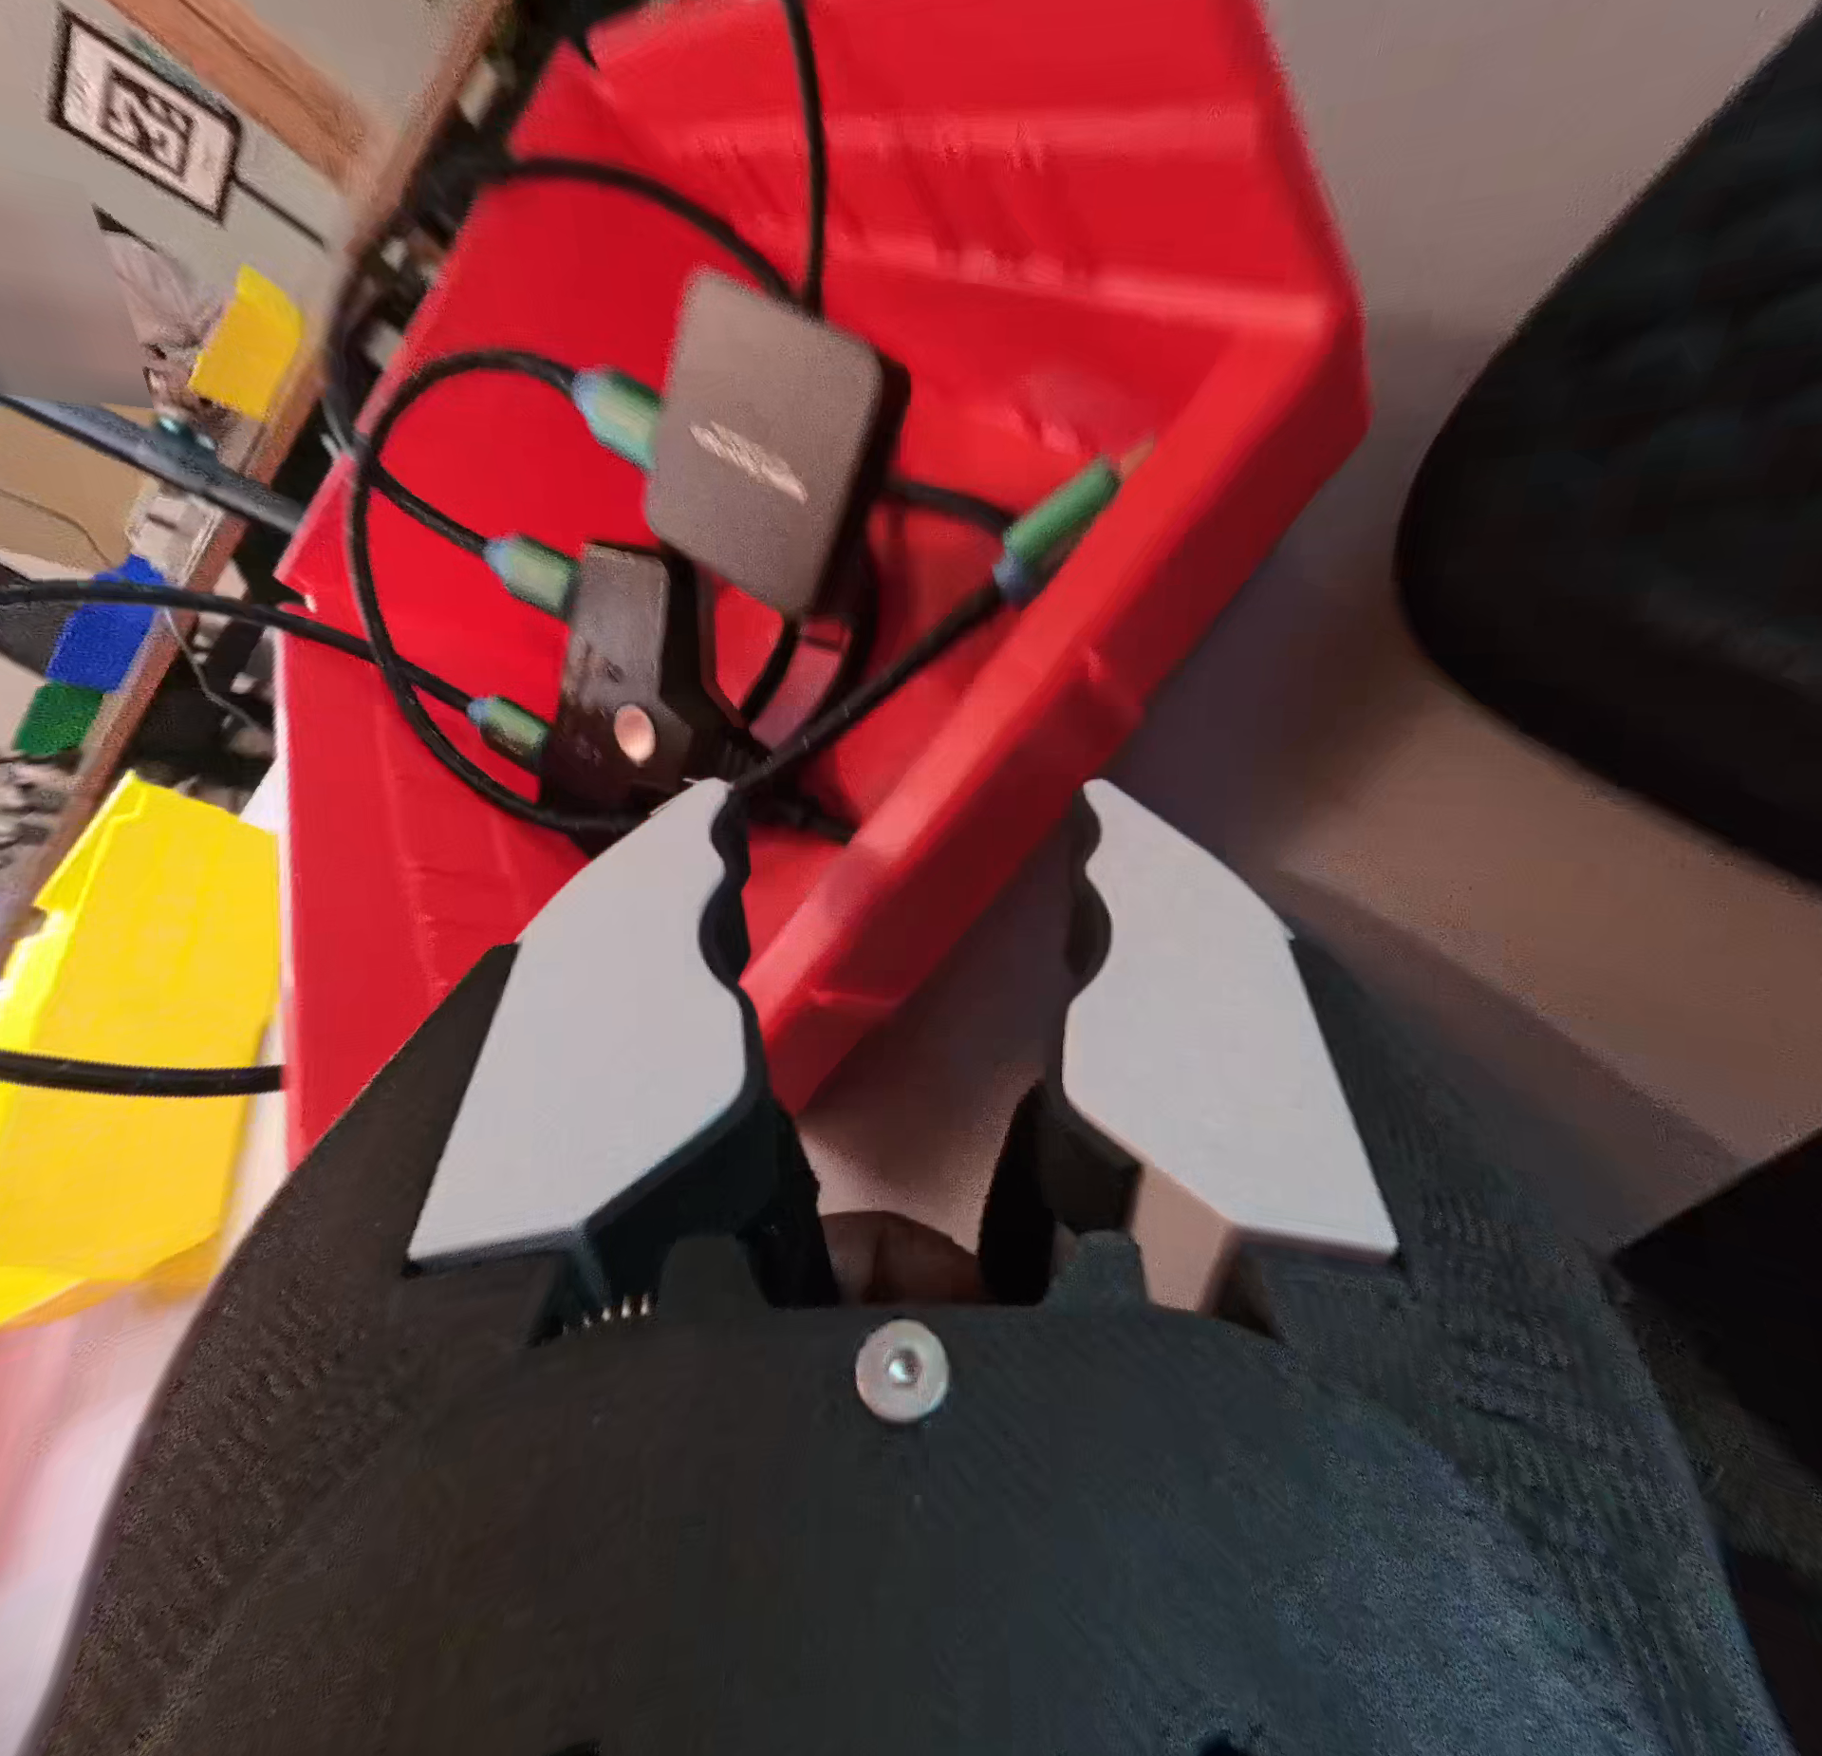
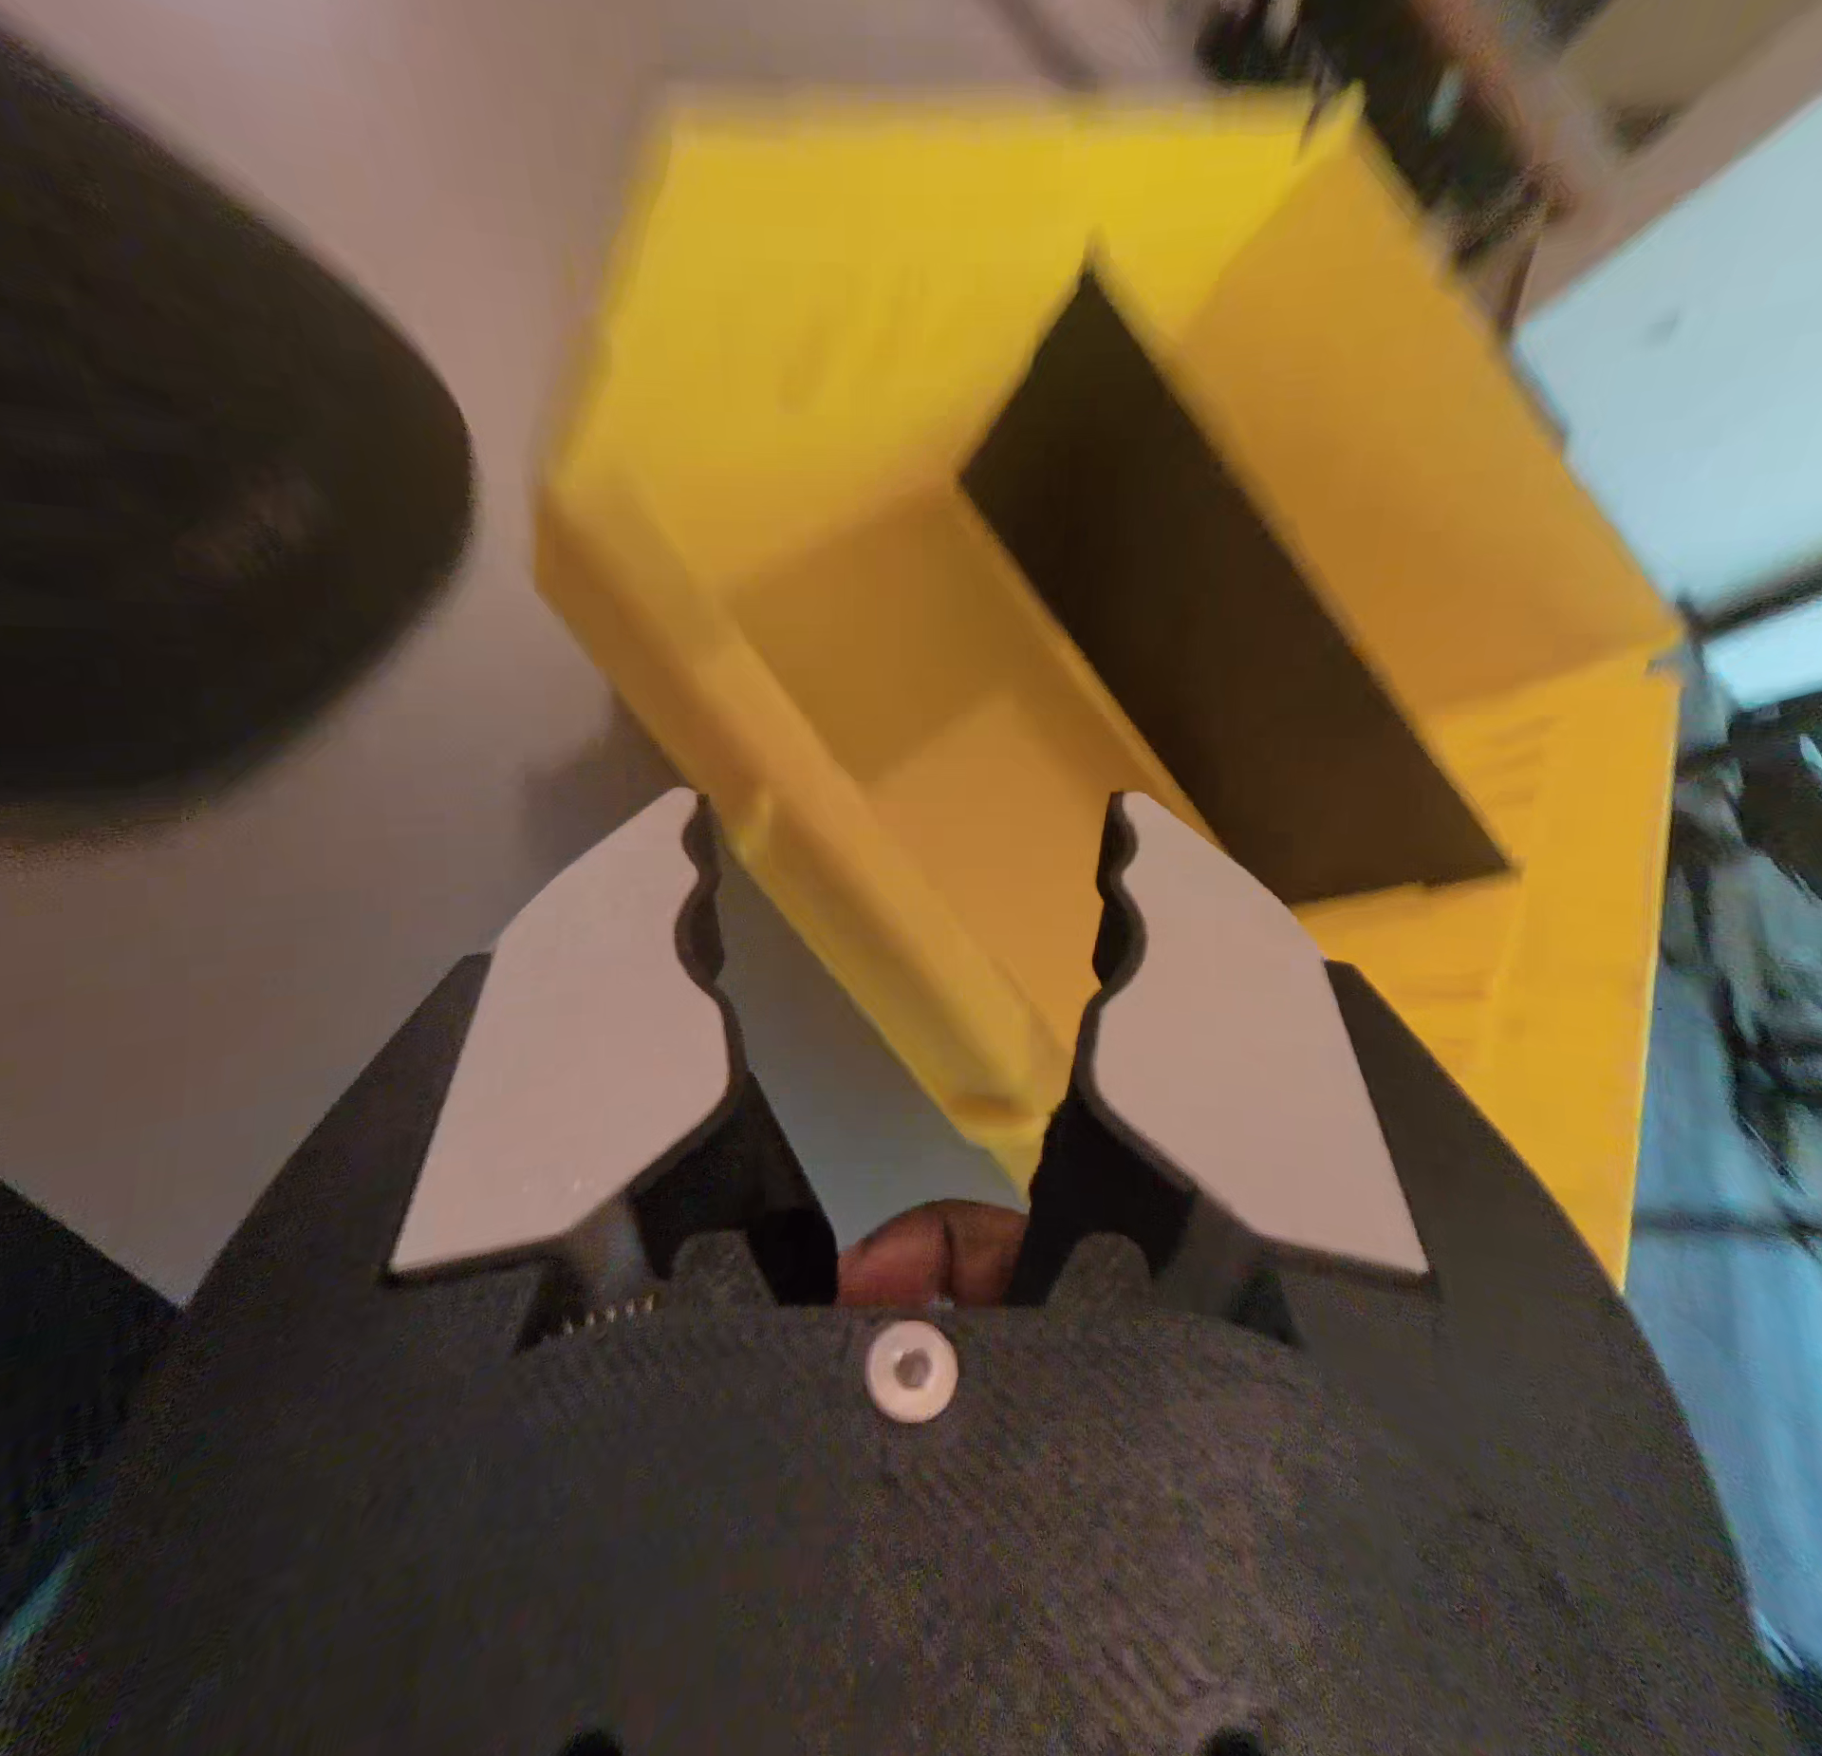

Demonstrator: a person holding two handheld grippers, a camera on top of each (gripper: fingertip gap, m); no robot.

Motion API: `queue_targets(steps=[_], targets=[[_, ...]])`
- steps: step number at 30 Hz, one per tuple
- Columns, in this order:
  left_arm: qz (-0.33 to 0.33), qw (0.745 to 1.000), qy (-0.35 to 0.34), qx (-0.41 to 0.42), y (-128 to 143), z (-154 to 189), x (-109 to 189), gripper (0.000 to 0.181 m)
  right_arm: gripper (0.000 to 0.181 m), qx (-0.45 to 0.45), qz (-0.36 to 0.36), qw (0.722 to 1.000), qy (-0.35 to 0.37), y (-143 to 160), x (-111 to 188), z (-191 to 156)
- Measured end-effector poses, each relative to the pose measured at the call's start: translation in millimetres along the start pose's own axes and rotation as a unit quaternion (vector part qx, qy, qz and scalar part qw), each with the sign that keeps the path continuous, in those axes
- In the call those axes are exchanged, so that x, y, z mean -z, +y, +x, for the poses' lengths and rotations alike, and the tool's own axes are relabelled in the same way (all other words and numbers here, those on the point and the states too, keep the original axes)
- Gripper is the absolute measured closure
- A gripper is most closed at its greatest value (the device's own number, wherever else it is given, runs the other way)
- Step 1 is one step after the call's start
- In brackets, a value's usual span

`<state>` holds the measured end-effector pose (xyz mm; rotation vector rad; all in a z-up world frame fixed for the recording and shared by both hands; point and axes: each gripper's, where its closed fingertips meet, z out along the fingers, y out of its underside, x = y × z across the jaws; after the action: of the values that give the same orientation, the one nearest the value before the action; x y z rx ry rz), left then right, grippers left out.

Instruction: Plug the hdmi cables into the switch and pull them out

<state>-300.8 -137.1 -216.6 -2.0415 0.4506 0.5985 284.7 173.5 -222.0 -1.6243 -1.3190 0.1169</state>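
Left hand-held gripper (image 1: 902, 801): spread wide, pinching nothing, hanging over the near rim of the red bin (image 1: 1065, 703). Right hand-held gripper (image 2: 907, 806): spread just as wide, gripping nothing, poised over the near corner of a yellow bin (image 2: 789, 348).

Switch (image 1: 769, 436): a grey rounded-square box, tilted, inside the red bin just beyond the left fingertips (image 1: 690, 821). One green-ended HDMI plug (image 1: 616, 412) seated at its left edge. Two more green plugs (image 1: 532, 570) meeting a black adapter block (image 1: 616, 663) just below the switch, lower plug beside the block's round silver button. Fourth green plug (image 1: 1060, 515) loose, right of the switch, near the bin's right wall, touching no port. Black cables (image 1: 394, 486) looping over the bin floor, one running up and out at the top.

Outward in the left wrist view: more yellow bins at the left edge, a black-and-white marker tag (image 1: 148, 116) on the wall, a dark rounded shape (image 1: 1656, 486) on the grey worktop (image 1: 1331, 969) at right.

Right wrist view badly blurred: yellow bin with a dark divider (image 2: 1232, 604) inside, the dark shape at upper left.
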Motion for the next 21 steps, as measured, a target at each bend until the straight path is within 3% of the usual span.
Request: queue_targets(steps=[2,4,7,9,11,12,13,14,17,21], targets=[[0.086,0.995,-0.015,0.051,-31,-11,14,0.119,0.101,-0.03,0.146,0.989,-0.015,-48,15,-2],[0.155,0.982,-0.022,0.104,-59,-19,26,0.118,0.086,-0.061,0.306,0.95,-0.016,-97,40,0],[0.255,0.938,-0.071,0.223,-94,-48,37,0.107,0.086,-0.164,0.523,0.833,0.075,-147,91,40],[0.315,0.911,-0.085,0.252,-114,-59,40,0.083,0.085,-0.301,0.595,0.729,0.154,-146,111,78],[0.286,0.929,-0.076,0.221,-118,-53,26,0.077,0.1,-0.366,0.676,0.624,0.14,-144,126,75],[0.244,0.951,-0.069,0.179,-114,-46,13,0.077,0.104,-0.382,0.701,0.59,0.121,-146,128,69],[0.194,0.971,-0.063,0.125,-106,-39,-2,0.077,0.105,-0.392,0.708,0.578,0.107,-149,123,63],[0.14,0.986,-0.063,0.07,-95,-34,-16,0.076,0.104,-0.394,0.704,0.582,0.098,-154,115,58],[0.012,0.996,-0.065,-0.055,-63,-33,-53,0.077,0.1,-0.371,0.675,0.631,0.09,-167,91,43],[-0.017,0.998,0.0,-0.068,-54,-30,-80,0.082,0.102,-0.375,0.677,0.627,0.083,-168,86,38]])
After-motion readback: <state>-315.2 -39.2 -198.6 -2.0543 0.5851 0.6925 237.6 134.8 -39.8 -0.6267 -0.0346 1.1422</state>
